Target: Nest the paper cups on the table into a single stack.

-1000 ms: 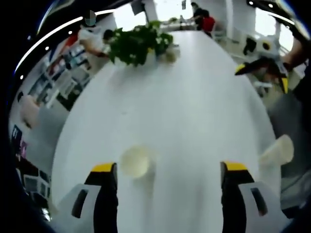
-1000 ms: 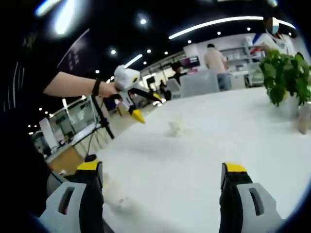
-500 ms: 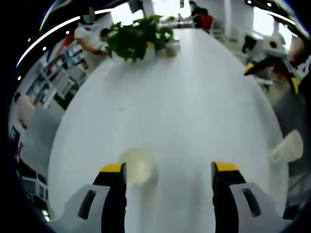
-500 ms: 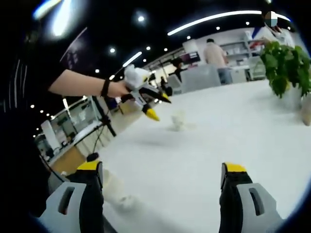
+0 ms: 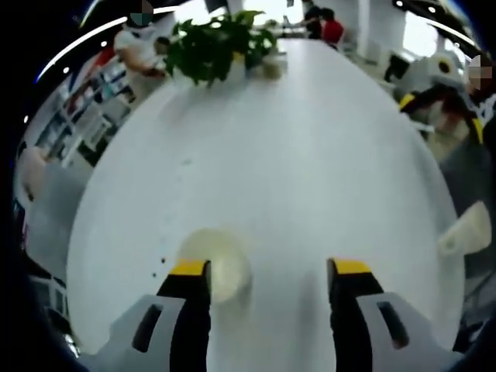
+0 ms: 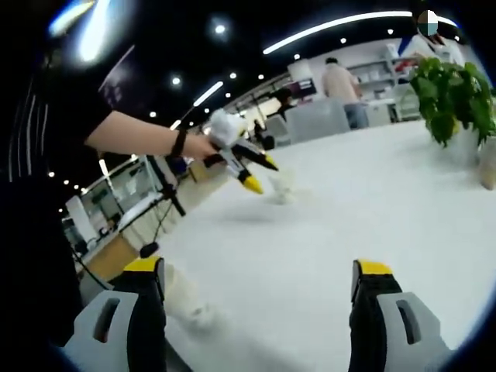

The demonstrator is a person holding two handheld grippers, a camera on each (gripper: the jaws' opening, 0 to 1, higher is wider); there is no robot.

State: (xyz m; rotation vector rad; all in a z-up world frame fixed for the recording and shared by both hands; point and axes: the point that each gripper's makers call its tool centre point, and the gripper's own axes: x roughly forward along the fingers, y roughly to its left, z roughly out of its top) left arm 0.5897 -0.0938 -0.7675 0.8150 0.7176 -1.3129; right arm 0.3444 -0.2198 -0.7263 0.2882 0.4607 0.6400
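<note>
A paper cup [image 5: 215,260] lies on its side on the white table [image 5: 310,155], its open mouth facing the camera in the left gripper view, just inside the left-hand jaw of the left gripper [image 5: 270,273] and apparently touching it. That gripper's yellow-tipped jaws stand wide apart, with bare table between the cup and the other jaw. A second paper cup [image 5: 465,234] lies near the table's right edge in the same view, well apart from the first. In the right gripper view, the right gripper [image 6: 260,273] also has its jaws spread wide with only table between them, and a pale cup [image 6: 180,293] lies tipped just beside its left-hand jaw, too blurred to tell whether they touch. Farther off in that view the left gripper, held in a hand [image 6: 200,145], points down toward a small blurred cup [image 6: 283,184] on the table. A leafy potted plant [image 5: 211,48] stands at the far end of the table, and people [image 6: 341,84] are in the office background.
</note>
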